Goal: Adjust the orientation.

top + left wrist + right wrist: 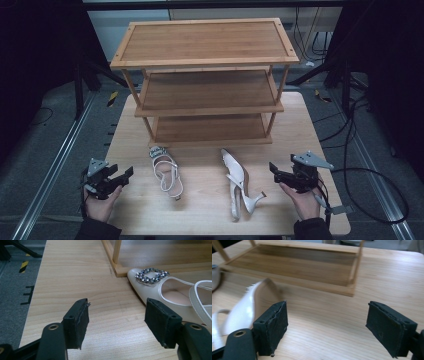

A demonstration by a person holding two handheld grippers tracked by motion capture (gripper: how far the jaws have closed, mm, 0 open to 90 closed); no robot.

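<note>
The white strappy leather flat sandal with a rhinestone buckle [175, 293] lay just beside the spread, empty left tool [120, 322]; light, with floppy straps, it looked best pinched at its stiffer side edge. The right tool [327, 327] stood spread too.

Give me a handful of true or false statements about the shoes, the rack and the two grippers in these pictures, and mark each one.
1. Both white shoes lie on the table in front of the wooden rack. True: the left shoe and the right shoe are on the table.
2. A shoe already sits on the rack's lowest shelf. False: all three shelves are bare.
3. The left gripper is open with nothing between its jaws. True.
4. The right gripper is clamped on a shoe. False: its jaws stand open over bare wood, the shoe beside them.
5. The left shoe lies on its side. False: it stands upright on its sole; the right shoe is tipped over.
</note>
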